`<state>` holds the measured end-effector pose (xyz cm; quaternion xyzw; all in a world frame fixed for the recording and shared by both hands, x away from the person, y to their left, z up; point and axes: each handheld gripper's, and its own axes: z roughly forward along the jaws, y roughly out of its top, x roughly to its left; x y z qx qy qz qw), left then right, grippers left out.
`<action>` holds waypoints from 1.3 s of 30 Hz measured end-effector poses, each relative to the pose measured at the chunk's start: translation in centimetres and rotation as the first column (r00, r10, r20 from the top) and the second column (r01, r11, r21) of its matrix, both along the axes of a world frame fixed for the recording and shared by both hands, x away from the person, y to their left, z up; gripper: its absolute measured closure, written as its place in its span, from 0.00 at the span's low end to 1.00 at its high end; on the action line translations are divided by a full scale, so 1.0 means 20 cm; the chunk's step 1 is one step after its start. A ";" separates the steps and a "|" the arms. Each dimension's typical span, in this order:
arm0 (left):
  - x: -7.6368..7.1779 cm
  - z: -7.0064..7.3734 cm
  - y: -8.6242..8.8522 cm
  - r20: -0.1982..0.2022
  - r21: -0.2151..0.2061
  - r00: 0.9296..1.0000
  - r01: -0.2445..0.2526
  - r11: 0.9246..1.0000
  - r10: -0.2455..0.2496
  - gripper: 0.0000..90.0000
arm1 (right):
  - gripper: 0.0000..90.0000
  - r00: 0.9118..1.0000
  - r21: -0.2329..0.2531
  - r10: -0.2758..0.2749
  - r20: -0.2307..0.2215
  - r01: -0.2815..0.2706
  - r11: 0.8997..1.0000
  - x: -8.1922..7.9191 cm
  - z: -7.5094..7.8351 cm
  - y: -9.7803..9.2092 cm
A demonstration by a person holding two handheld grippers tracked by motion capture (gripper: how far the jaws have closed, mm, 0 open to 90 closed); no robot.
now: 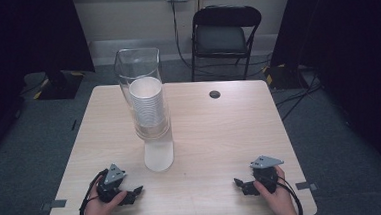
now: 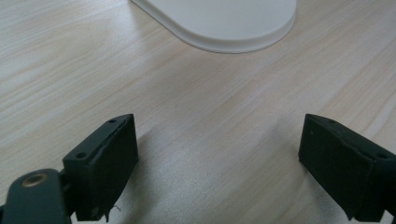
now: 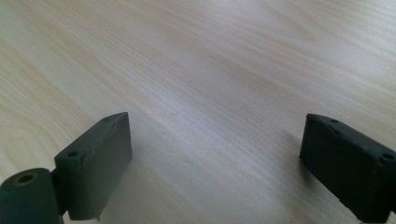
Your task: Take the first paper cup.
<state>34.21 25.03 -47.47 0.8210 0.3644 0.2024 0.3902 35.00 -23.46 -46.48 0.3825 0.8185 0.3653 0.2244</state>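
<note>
A clear cup dispenser (image 1: 139, 85) leans over the table's left middle, holding a stack of white paper cups (image 1: 149, 107). Its white base (image 1: 159, 157) lies flat on the wood, and that base's rounded end (image 2: 224, 23) fills the top of the left gripper view. My left gripper (image 1: 135, 193) rests near the front left edge, held by a hand, its jaws wide apart over bare wood. My right gripper (image 1: 241, 185) rests near the front right edge in the other hand, jaws likewise spread with nothing between them.
The light wooden table (image 1: 215, 136) has a dark cable hole (image 1: 214, 94) at the back. A black folding chair (image 1: 225, 32) stands behind the table. Dark curtains hang at both sides, with cables on the grey floor.
</note>
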 end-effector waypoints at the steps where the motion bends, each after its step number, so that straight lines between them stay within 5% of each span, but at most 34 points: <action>1: 0.00 0.00 0.00 0.000 0.000 1.000 -0.001 1.000 0.001 0.12 | 0.09 1.000 0.000 0.000 0.000 0.000 1.000 0.00 0.00 0.00; 9: -0.01 0.00 -0.01 0.010 0.002 1.000 -0.006 1.000 0.006 0.15 | 0.09 1.000 0.001 0.001 -0.004 -0.001 1.000 0.00 0.00 0.00; 12: -0.01 0.02 -0.03 0.003 -0.058 1.000 -0.021 0.998 0.021 0.18 | 0.09 1.000 0.000 0.001 -0.004 -0.001 1.000 0.00 0.00 0.00; 14: -0.01 0.05 -0.05 0.033 -0.104 0.999 -0.025 0.994 0.029 0.18 | 0.09 1.000 0.000 0.001 -0.004 -0.001 1.000 0.00 0.00 0.00; 18: 0.01 0.12 -0.10 0.061 -0.211 0.997 -0.041 0.977 0.055 0.18 | 0.09 1.000 0.000 0.001 -0.004 -0.001 1.000 0.00 0.00 0.00; 39: 0.12 0.35 -0.23 0.157 -0.249 0.982 -0.064 0.966 0.106 0.22 | 0.09 1.000 0.000 0.001 -0.004 -0.001 1.000 0.00 0.00 0.00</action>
